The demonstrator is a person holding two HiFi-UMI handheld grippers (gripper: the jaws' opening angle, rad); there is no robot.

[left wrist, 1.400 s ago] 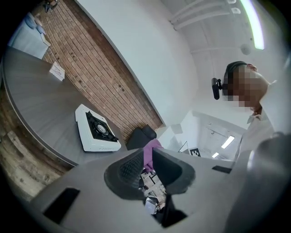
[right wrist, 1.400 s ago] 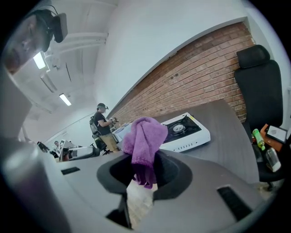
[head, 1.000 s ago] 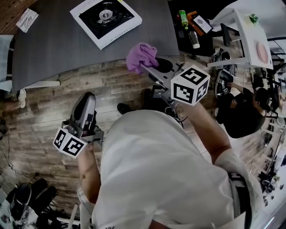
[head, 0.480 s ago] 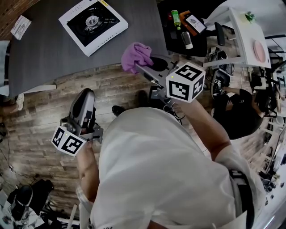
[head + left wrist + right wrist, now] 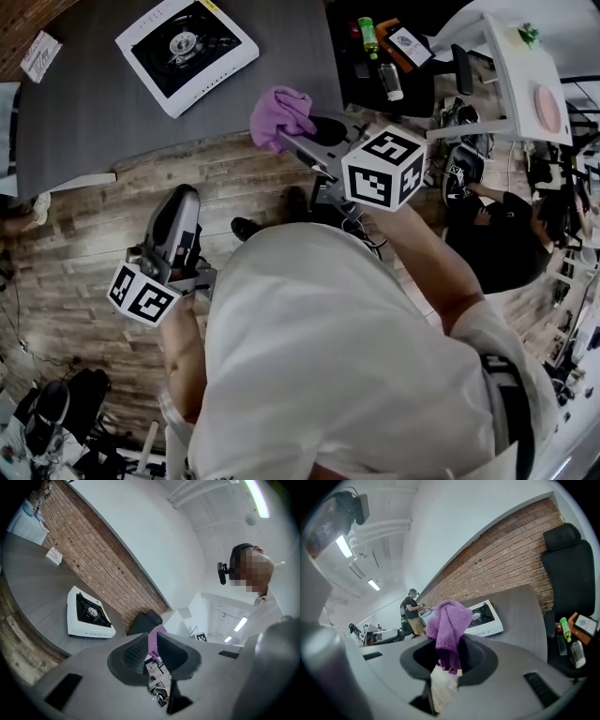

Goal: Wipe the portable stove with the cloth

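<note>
Purple cloth (image 5: 449, 620) clamped in right gripper (image 5: 449, 654); stove (image 5: 186, 42) at 10 o'clock from it on table (image 5: 94, 122). Left gripper (image 5: 151, 649) narrow, empty. Advice: land cloth flat, wipe with light pressure.

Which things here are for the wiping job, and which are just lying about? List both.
For the job: stove; cloth, clamped in the right hand-held gripper.
Lying about: green bottle; clear bottle; leaflet.
</note>
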